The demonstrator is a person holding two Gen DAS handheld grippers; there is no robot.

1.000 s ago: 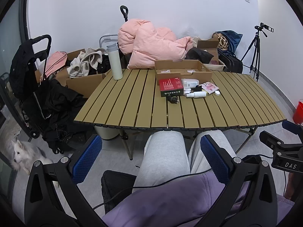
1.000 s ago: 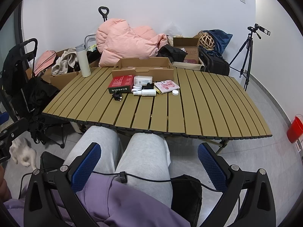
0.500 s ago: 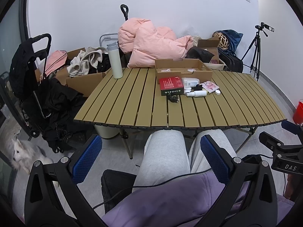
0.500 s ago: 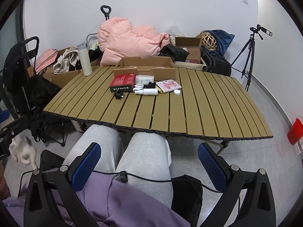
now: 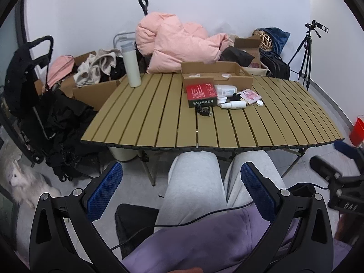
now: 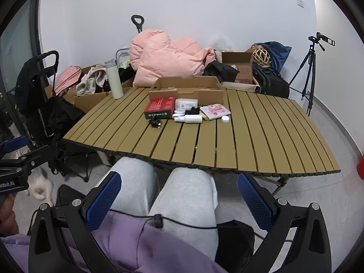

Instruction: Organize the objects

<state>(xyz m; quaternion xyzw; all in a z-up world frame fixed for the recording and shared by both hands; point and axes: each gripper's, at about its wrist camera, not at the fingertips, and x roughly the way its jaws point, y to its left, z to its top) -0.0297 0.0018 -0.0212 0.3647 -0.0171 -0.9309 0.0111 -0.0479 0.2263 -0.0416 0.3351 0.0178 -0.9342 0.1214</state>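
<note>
I hold the left gripper (image 5: pixel 179 187) and right gripper (image 6: pixel 178 195) spread wide above my lap; the red box (image 6: pixel 160 107) sits at twelve o'clock on the table (image 6: pixel 261 136).

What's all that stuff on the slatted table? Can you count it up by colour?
White: 5 – flask, packet, bottle, cap, small jar
Red: 1 – box
Brown: 1 – cardboard tray
Pink: 1 – pouch
Black: 2 – cable, small black item
Total: 10
</note>
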